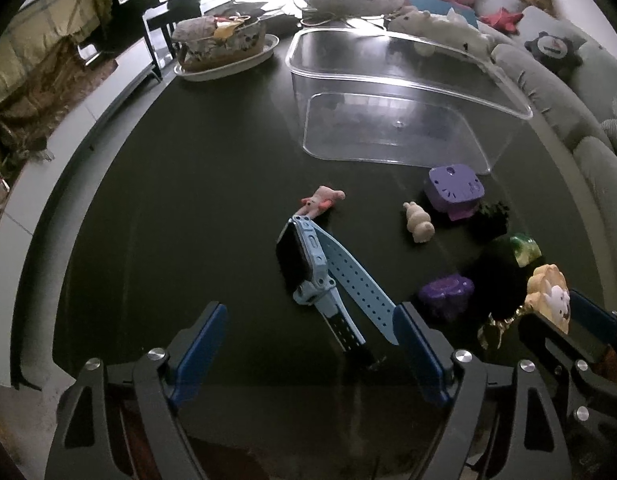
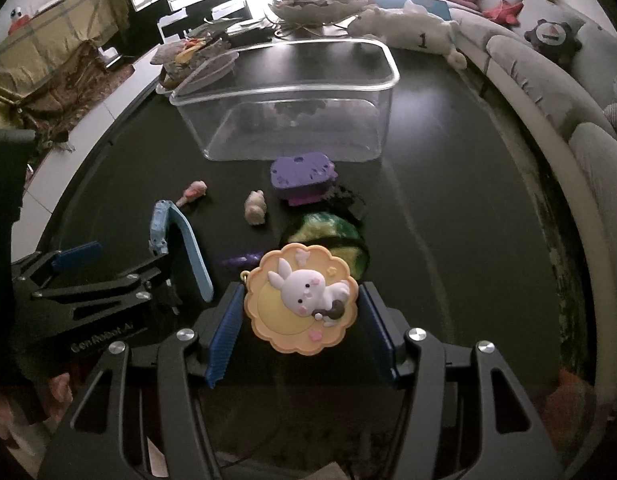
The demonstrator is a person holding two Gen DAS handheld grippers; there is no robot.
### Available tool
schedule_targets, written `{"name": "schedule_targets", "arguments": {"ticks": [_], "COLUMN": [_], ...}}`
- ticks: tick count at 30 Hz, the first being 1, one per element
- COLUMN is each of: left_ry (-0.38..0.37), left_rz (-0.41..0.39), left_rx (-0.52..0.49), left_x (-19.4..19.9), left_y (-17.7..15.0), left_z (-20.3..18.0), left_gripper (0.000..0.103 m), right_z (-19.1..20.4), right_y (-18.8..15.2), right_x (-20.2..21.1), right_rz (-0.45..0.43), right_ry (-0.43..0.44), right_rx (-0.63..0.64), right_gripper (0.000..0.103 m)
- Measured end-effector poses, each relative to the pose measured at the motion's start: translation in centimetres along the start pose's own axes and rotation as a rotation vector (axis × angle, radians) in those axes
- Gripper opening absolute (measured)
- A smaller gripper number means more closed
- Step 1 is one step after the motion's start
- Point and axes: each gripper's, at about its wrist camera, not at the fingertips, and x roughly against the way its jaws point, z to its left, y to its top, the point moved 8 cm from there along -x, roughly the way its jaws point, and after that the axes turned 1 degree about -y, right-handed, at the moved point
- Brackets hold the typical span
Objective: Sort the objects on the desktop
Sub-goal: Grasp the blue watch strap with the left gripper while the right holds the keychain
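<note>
The right gripper [image 2: 302, 322] brackets the bunny charm [image 2: 302, 300] near the desk's [image 2: 448, 160] edge, pads apparently touching its rim, ready to carry it to the clear bin [image 2: 284, 80] beyond. The left gripper [image 1: 308, 344] gapes wide beside the blue watch [image 1: 312, 268], probably its next pick.

Black skeletal tongs [image 2: 302, 322], ribbed blue pads [image 2: 224, 336], silver screws, white "GenRobot.AI" lettering.
</note>
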Motion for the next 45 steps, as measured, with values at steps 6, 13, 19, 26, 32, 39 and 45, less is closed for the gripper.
{"name": "schedule_targets", "arguments": {"ticks": [6,13,19,26,32,39,45], "left_ry": [0.011,0.032,0.043,0.070,0.073,0.078,0.025], "left_rz": [0.000,-0.011,-0.023,-0.009,0.004,-0.008,-0.005], "left_rx": [-0.005,-0.014,-0.010,-0.019,-0.019,-0.030,0.005], "left_x": [-1.3,-2.0,-2.6,-3.6,-4.1,-3.9,-2.7], "left_y": [0.9,1.5,2.0,1.8,1.5,0.9,0.7], "left_z": [-0.3,-0.6,-0.6,-0.8,-1.0,-1.5,-1.0], "left_gripper": [0.082,0.065,0.063,0.038,0.036,0.027,0.017], "right_z": [0.9,1.6,1.6,0.5,0.5,0.5,0.4], "right_y": [0.6,1.3,1.8,2.1,2.1,2.0,2.1], "right_x": [-0.5,-0.8,-1.1,-1.1,-1.1,-1.1,-1.1], "right_rz": [-0.008,-0.033,-0.057,-0.064,-0.066,-0.066,-0.064], "right_ry": [0.011,-0.008,-0.024,-0.040,-0.038,-0.038,-0.034], "right_rx": [0.002,0.024,0.038,0.016,0.019,0.017,0.007], "right_gripper": [0.055,0.055,0.055,0.055,0.055,0.055,0.055]}}
